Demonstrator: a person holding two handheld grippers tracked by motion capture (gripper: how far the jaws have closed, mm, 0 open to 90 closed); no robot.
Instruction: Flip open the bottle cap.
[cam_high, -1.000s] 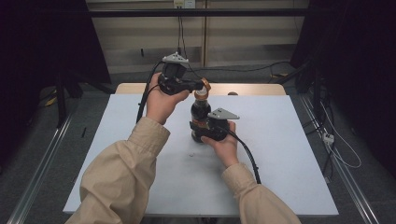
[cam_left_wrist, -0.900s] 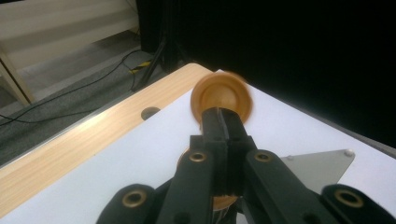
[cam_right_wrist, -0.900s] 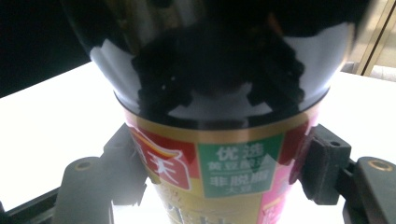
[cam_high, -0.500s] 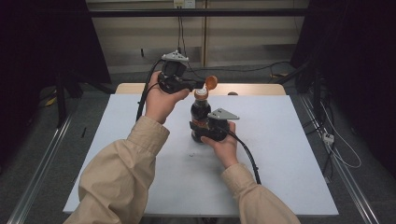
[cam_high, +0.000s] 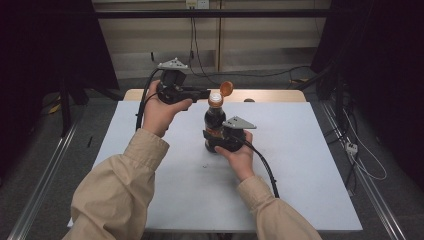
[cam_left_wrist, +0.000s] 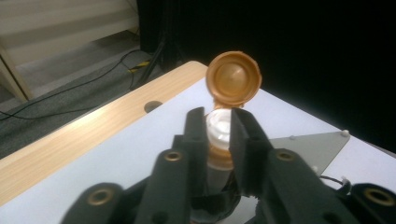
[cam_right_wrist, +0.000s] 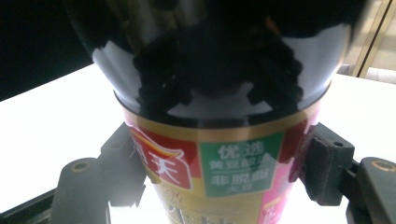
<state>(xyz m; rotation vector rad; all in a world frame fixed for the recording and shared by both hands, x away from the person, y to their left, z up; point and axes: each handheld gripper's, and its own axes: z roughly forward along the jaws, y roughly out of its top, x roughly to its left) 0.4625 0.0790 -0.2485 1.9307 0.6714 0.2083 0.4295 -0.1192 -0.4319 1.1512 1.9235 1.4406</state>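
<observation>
A dark-filled bottle (cam_high: 215, 125) is gripped upright by the right tongs (cam_high: 220, 142); its neck is clamped by the left tongs (cam_left_wrist: 218, 133), orange flip cap (cam_left_wrist: 233, 79) open toward 12 o'clock.

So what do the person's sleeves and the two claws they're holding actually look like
The person wears long beige sleeves on both arms. Each claw is black: the left claw and the right claw each carry a grey three-cornered plate on top and trail a black cable. Up close, the jaws are matt black links with brass-coloured pivot rings.
</observation>
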